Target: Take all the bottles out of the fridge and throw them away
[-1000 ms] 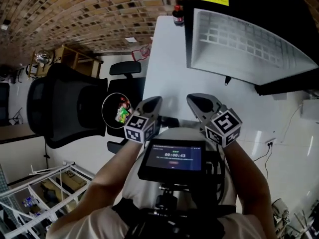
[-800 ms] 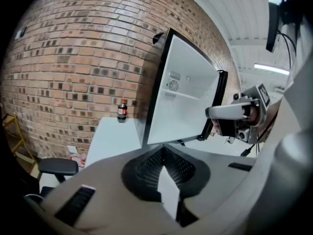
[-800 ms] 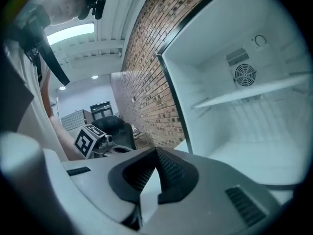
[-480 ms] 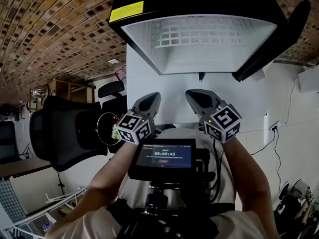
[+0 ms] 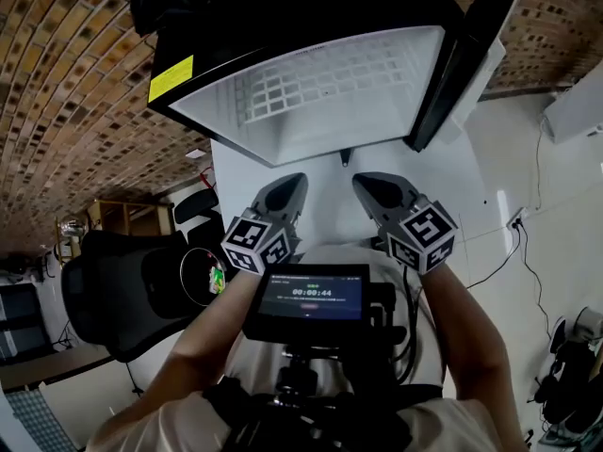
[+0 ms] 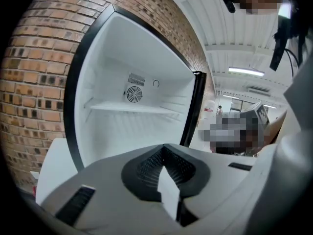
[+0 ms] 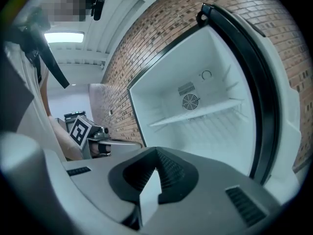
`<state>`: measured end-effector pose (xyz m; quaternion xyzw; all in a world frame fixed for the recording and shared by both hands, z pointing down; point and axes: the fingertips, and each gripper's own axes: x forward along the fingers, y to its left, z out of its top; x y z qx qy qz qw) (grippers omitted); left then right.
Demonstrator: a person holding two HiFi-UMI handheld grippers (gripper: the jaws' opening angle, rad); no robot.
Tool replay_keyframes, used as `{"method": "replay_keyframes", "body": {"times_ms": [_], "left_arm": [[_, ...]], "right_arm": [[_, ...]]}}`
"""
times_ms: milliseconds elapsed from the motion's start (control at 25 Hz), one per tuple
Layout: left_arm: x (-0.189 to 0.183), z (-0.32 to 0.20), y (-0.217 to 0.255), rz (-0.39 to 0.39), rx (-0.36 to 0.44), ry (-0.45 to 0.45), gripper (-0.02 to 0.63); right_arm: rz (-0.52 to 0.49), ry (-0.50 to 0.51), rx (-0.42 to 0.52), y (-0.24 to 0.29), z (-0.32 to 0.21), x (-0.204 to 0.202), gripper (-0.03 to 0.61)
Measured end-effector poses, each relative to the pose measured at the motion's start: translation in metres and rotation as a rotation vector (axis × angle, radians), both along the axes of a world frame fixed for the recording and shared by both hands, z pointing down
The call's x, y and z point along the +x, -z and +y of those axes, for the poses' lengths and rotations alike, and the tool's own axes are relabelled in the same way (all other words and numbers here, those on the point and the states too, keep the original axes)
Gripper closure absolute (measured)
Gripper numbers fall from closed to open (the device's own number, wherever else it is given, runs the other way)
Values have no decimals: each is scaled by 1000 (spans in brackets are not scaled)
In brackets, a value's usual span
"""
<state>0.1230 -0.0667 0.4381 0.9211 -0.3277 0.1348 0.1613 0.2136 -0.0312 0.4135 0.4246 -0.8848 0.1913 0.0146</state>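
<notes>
The fridge (image 5: pixel 320 92) is seen standing open directly ahead of both grippers, set against a brick wall (image 5: pixel 66 83), with its black-edged door (image 5: pixel 462 55) swung out to the right in the head view. Its white interior is shown in both gripper views: a single shelf (image 6: pixel 132 109) runs across it, and a round fan vent (image 6: pixel 134 94) is set in the back wall just above that shelf. On the shelf and in the space beneath it only white surfaces are shown.

The left gripper (image 5: pixel 287 191) is held up before the fridge opening, apart from it, with its jaws pressed together and nothing caught between them. The right gripper (image 5: pixel 372 188) is carried just beside it at the same height, its jaws likewise closed on nothing. Both are pointed toward the interior. A small screen (image 5: pixel 316 295) is mounted on the chest rig just below them.

To the left, a black office chair (image 5: pixel 113 290) is seen, and beside it a round-rimmed container (image 5: pixel 203 276) – possibly a bin – in which coloured items are lying, too small to be identified.
</notes>
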Motion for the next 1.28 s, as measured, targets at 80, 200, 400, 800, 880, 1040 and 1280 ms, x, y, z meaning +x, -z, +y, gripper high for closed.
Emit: {"method": "replay_keyframes", "body": {"times_ms": [80, 200, 400, 800, 880, 1040, 1280], "left_arm": [[10, -2, 1, 4, 3, -15, 609], [22, -4, 3, 23, 7, -33, 609], [33, -7, 12, 80, 23, -22, 609], [28, 2, 5, 67, 0, -2, 609], [25, 3, 7, 61, -6, 7, 609], [16, 3, 3, 52, 10, 17, 609], [11, 1, 3, 52, 16, 29, 609]], "right_arm": [[1, -18, 4, 2, -1, 9, 574], [3, -32, 9, 4, -2, 20, 574], [8, -24, 24, 11, -4, 25, 574], [17, 16, 16, 1, -3, 17, 574], [17, 31, 23, 1, -4, 13, 574], [11, 43, 25, 3, -8, 7, 574], [2, 54, 30, 5, -8, 1, 574]]}}
